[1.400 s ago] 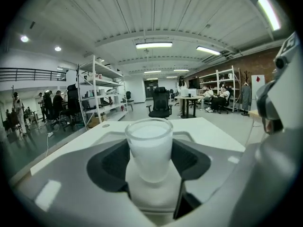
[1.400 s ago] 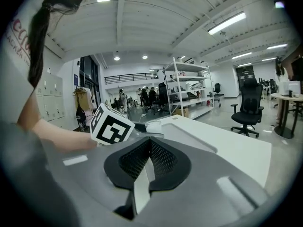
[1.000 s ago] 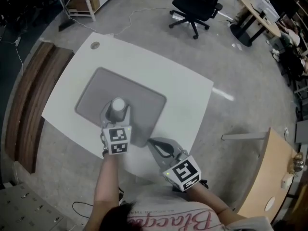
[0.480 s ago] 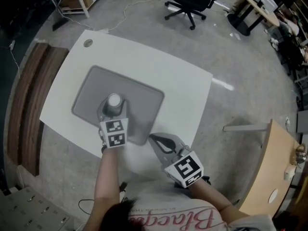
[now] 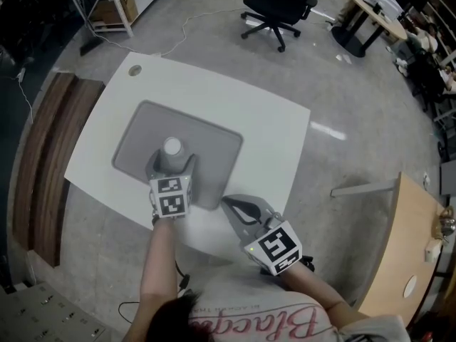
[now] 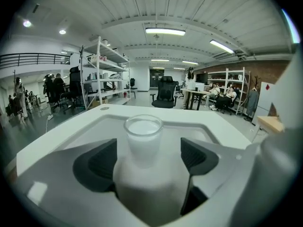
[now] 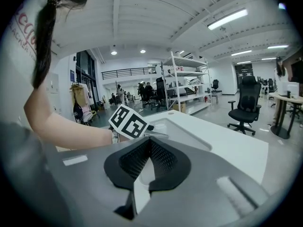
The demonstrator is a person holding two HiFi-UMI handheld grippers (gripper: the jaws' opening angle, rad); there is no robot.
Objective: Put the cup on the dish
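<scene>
In the head view a grey tray (image 5: 214, 148) lies on a white table (image 5: 271, 127), and the only thing in it is a pale cup (image 5: 172, 147), upright near the tray's middle. The left gripper (image 5: 172, 162) reaches in from 6 o'clock with a finger on each side of the cup. The right gripper (image 5: 228, 205) sits off the tray at the cup's 4 o'clock, over the table's near edge, with its fingers pressed tip to tip. An office chair (image 5: 279, 2) stands on the floor at 1 o'clock. In the left gripper view the cup (image 6: 143, 137) stands dead centre, at 12 o'clock from the camera. The dark pads (image 6: 97, 163) are spread wider than its rim, so the grip is released. Low down the blur makes it hard to say whether either pad brushes the cup's wall. The cup's inside shows flat white, and I cannot tell whether it holds anything. The tray (image 6: 203, 134) rims the cup all round. In the right gripper view the right gripper (image 7: 147, 143) is clenched on nothing, its pads meeting at the tips. The left gripper's marker cube (image 7: 129, 123) and a forearm (image 7: 66, 126) lie at 10 o'clock.
</scene>
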